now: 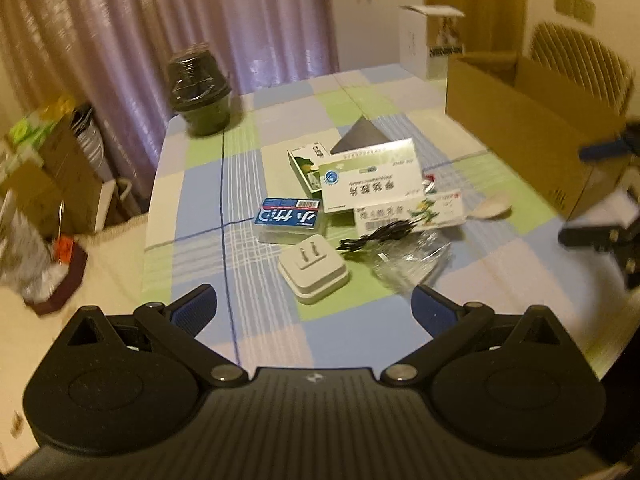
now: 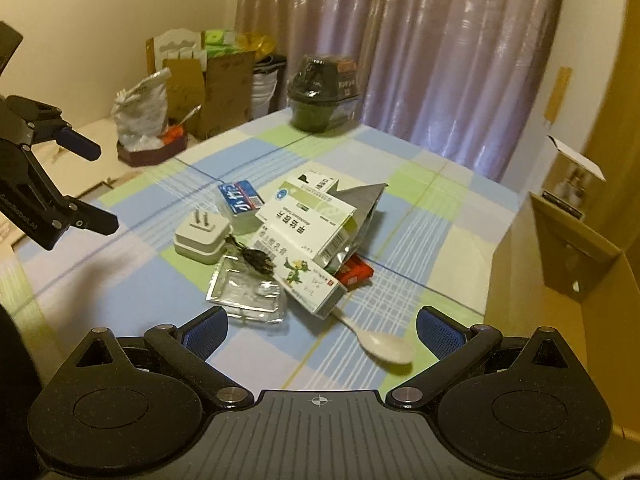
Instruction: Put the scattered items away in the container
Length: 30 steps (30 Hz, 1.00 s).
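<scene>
Both claws are held above the bench [image 1: 192, 208], jaws apart, empty: left claw [image 1: 314, 310] over plug [image 1: 312, 274], right claw [image 2: 322, 330] over spoon [image 2: 384, 346].

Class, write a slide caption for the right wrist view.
Open right gripper hovers above white spoon, cardboard box at right.

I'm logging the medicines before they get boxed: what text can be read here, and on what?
"甲钴胺片": large white-green box, printed upside down.
"维A酸乳膏", probably: long flower-printed box.
"GenRobot.AI": side of the left gripper.
Blue pack, black tub label, all small print: too blurred to read.
</scene>
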Each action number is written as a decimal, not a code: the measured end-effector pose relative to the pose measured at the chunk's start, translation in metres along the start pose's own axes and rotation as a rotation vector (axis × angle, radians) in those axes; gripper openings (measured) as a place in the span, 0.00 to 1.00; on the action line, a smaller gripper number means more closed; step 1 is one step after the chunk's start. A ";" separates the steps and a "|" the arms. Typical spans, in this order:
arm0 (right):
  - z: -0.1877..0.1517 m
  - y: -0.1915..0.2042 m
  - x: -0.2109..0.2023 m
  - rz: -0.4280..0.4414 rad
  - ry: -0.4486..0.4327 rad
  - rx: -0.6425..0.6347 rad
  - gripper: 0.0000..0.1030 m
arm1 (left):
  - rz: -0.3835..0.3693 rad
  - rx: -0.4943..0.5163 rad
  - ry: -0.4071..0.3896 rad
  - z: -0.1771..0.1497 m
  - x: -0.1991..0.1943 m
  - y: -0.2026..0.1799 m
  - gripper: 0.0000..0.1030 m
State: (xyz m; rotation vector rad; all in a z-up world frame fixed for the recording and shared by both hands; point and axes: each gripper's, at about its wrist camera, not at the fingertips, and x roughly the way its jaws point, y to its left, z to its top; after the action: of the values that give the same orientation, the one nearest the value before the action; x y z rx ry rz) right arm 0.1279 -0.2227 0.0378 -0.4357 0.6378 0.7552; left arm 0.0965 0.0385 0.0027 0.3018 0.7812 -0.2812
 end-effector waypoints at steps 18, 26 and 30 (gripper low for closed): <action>-0.012 -0.029 0.049 -0.086 0.054 -0.105 1.00 | -0.102 -0.367 0.170 0.023 0.118 -0.057 0.99; -0.025 -0.026 0.053 -0.079 0.042 -0.182 1.00 | -0.049 -0.380 0.177 0.029 0.151 -0.080 0.92; -0.023 -0.027 0.053 -0.049 0.034 -0.168 1.00 | -0.082 -0.353 0.175 0.025 0.150 -0.079 0.77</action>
State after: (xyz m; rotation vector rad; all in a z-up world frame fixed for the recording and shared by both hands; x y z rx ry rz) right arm 0.1689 -0.2269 -0.0107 -0.6171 0.5960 0.7586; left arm 0.1858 -0.0635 -0.1016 -0.0399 1.0000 -0.1906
